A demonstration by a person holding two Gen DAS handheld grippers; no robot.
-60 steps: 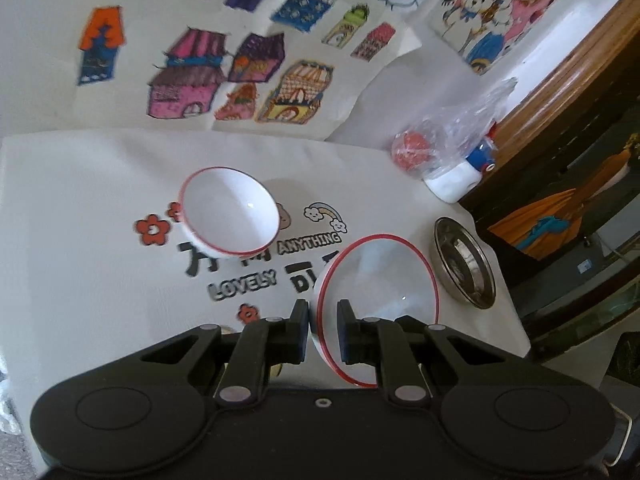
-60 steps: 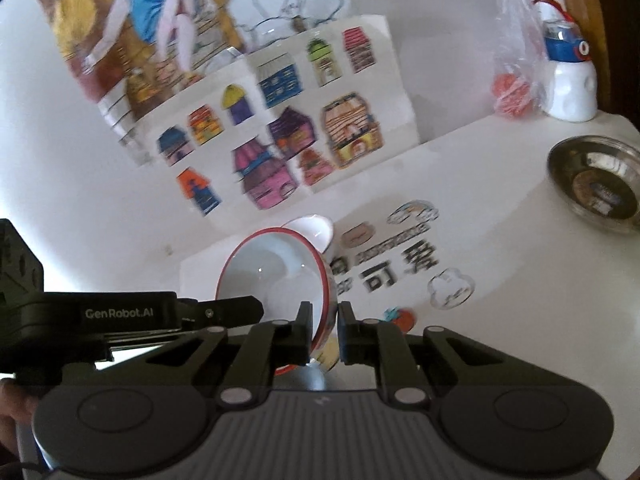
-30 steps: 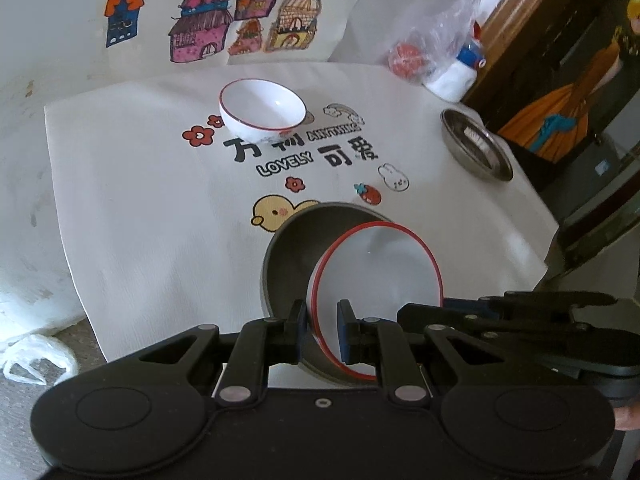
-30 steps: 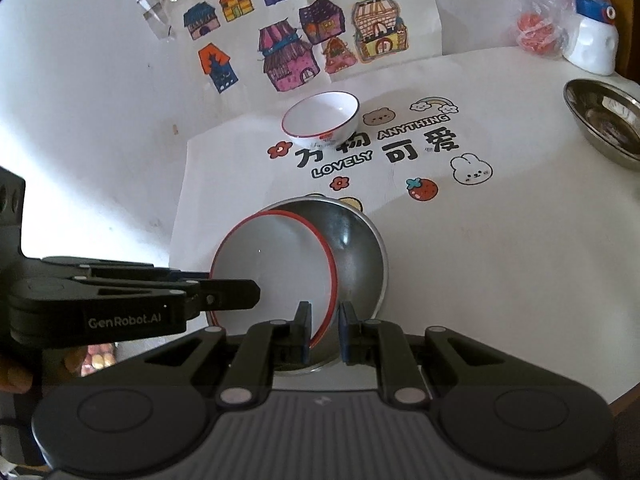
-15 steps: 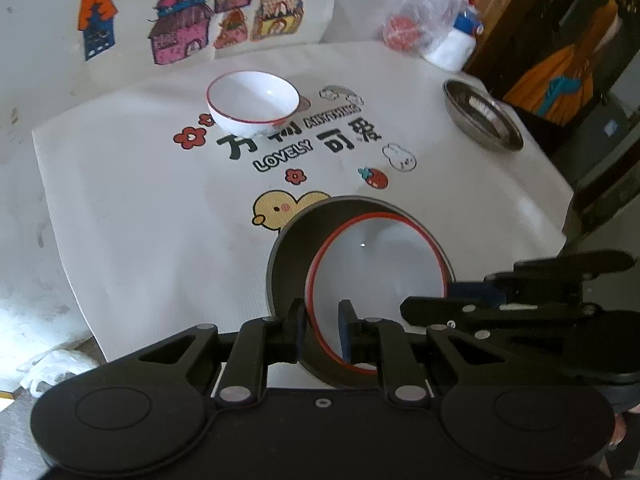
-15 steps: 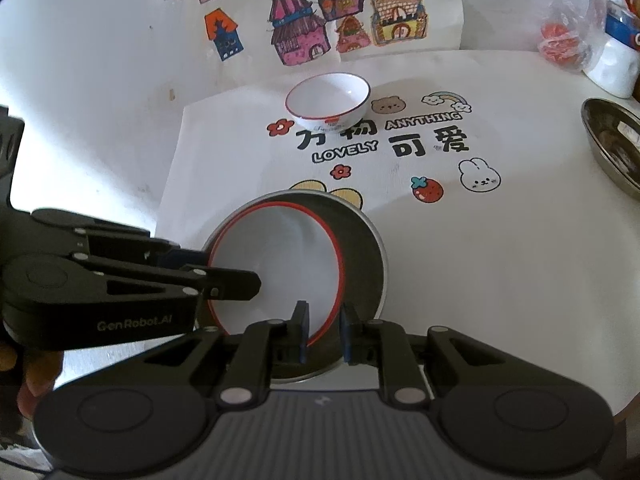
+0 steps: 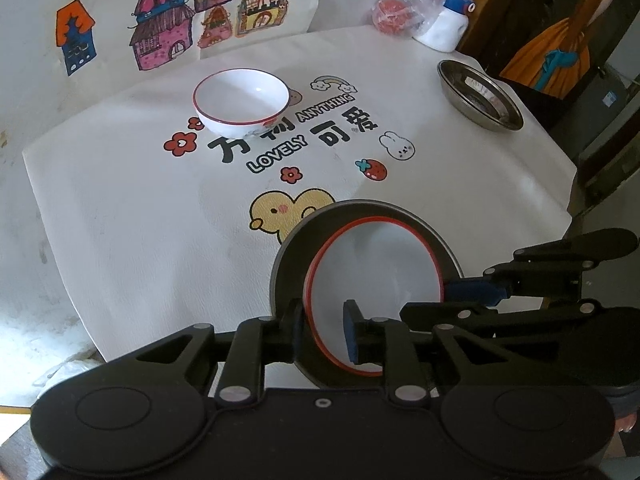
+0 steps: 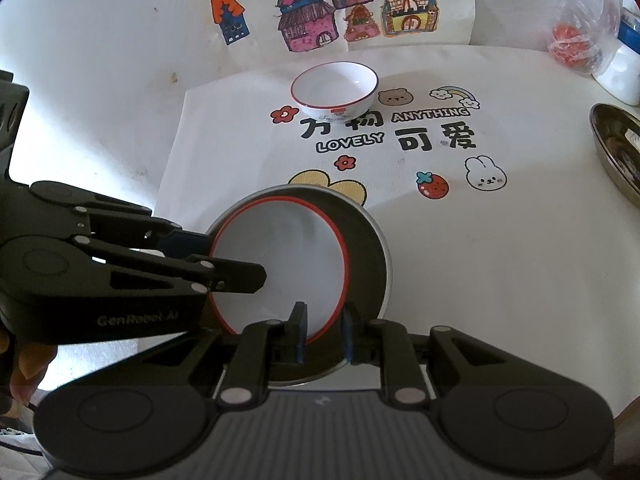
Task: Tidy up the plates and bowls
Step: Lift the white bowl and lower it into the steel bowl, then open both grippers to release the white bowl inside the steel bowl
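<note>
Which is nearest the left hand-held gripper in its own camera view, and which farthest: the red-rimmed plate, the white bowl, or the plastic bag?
From the left hand-held gripper:
1. Red-rimmed plate, its rim right between the fingers, lying in a metal dish.
2. White bowl, mid-table, up and left.
3. Plastic bag, far back by the wall, to the right.

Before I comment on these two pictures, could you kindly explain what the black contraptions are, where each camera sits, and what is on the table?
They are hand-held two-finger grippers, one in each of a person's hands, each with a fisheye camera looking along its fingers. One picture comes from the left gripper, the other from the right gripper; each also sees the other from the side. On the printed tablecloth a red-rimmed white plate lies inside a larger steel plate. Both grippers straddle the white plate's rim, jaws just opening, pads clear of it. Farther back stand a red-rimmed white bowl and a steel dish.
</note>
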